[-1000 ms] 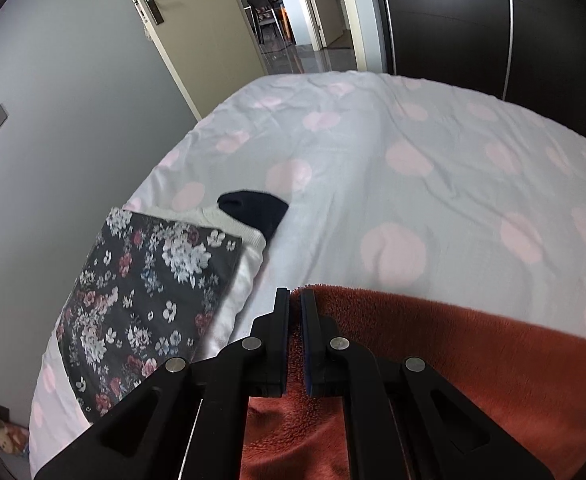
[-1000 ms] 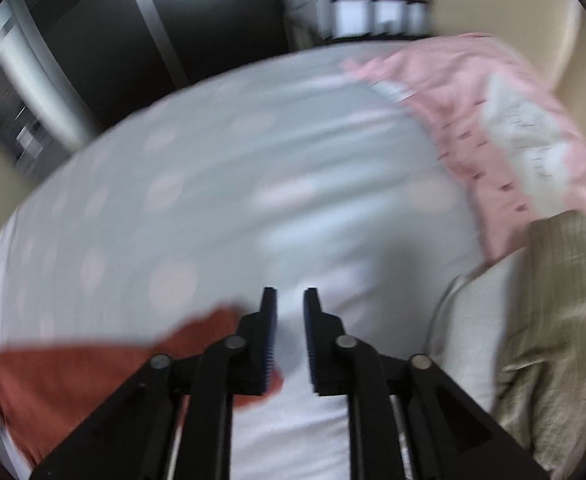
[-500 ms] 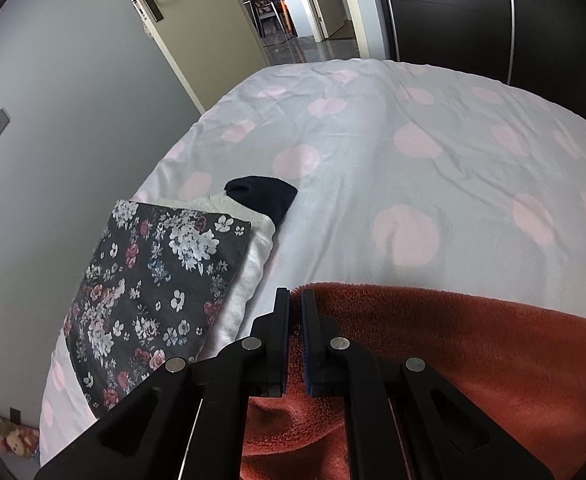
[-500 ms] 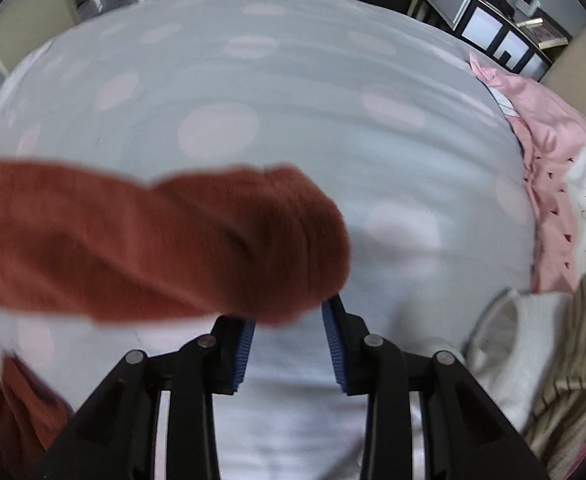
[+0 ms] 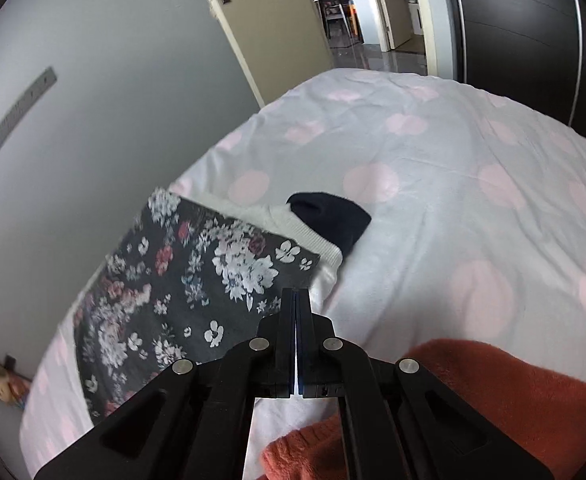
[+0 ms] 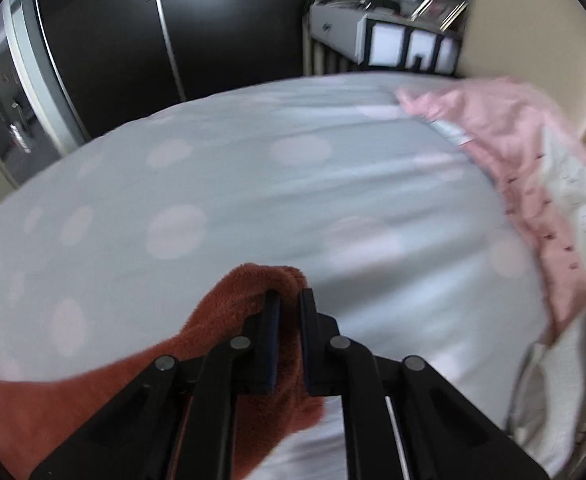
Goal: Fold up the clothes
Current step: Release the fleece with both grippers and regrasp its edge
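A rust-red fleece garment (image 5: 493, 396) lies on the bed at the lower right of the left wrist view. My left gripper (image 5: 295, 300) is shut with nothing between its fingers, and sits to the left of the fleece, over the edge of a folded pile. In the right wrist view my right gripper (image 6: 290, 300) is shut on an end of the rust-red fleece (image 6: 229, 320), which bunches around the left finger and trails off to the lower left above the bed.
A folded stack lies at the bed's left side: a dark floral garment (image 5: 181, 280) on a white one (image 5: 309, 236), with a navy item (image 5: 329, 220) behind. Pink bedding (image 6: 533, 168) and beige and white clothes (image 6: 565, 380) lie at the right. The bed has a grey sheet with pink dots (image 6: 253, 184).
My left gripper let go of the fleece, closed empty and moved left over the folded pile. My right gripper went from open under the fleece to shut on its end.
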The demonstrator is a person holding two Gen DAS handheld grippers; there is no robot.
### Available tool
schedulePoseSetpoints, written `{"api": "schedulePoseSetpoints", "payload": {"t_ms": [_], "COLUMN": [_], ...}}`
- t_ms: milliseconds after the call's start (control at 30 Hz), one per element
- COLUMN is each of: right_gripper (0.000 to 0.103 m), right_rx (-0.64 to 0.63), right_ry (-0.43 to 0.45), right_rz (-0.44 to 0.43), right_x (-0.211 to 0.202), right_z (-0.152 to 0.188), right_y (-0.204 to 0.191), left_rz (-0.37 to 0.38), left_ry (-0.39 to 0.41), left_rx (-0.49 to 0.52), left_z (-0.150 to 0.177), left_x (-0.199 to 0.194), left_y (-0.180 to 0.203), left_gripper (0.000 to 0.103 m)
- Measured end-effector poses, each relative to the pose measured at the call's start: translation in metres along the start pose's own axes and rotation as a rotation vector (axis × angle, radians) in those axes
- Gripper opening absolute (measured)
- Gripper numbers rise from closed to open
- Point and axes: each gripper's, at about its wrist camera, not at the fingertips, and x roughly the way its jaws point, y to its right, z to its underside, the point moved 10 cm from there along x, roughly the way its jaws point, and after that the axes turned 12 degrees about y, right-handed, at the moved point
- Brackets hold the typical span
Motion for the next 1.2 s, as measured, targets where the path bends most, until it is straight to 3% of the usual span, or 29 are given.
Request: {"api": "schedulePoseSetpoints", "payload": {"t_ms": [33, 167, 400, 533, 600, 667, 733, 933, 1200], "right_gripper": [0.016, 0.023, 0.024, 0.024, 0.024, 0.024, 0.024, 0.024, 0.025], "right_rx": [-0.004, 0.015, 0.192, 0.180, 0.169, 0.171, 0.183, 0.192, 0.066], "right_ry": [-0.038, -0.055, -0.078, -0.130, -0.148, -0.189, -0.218, -0.309, -0.508], "right_rz": [-0.014, -0.014, -0.053, -0.068, -0.075, -0.105, -0.161, -0.326, -0.345], "right_x": [0.003, -0.004, -0.073, -0.113, -0.137, -0.162, -0.185, -0.246, -0.268], "right_z": [0.004, 0.011, 0.026, 0.043, 0.056, 0.075, 0.096, 0.158, 0.247], "right_y": [-0.002, 0.009, 0.031, 0.032, 0.031, 0.025, 0.017, -0.017, -0.050], "left_rz": [0.013, 0.073, 0.241, 0.320, 0.335, 0.340, 0.332, 0.346, 0.391], "left_ry": [-0.002, -0.039, -0.114, -0.148, -0.154, -0.143, -0.131, -0.201, -0.308], "left_rx": [-0.004, 0.016, 0.027, 0.021, 0.041, 0.065, 0.082, -0.048, -0.275], "left_z": [0.002, 0.023, 0.062, 0.087, 0.101, 0.114, 0.127, 0.173, 0.238], "left_x": [0.001, -0.007, -0.064, -0.107, -0.130, -0.152, -0.166, -0.172, -0.137], "left_y": [-0.001, 0.002, -0.009, -0.028, -0.043, -0.059, -0.073, -0.108, -0.106], "left_gripper": [0.001, 0.002, 0.002, 0.005, 0.014, 0.045, 0.052, 0.052, 0.052]}}
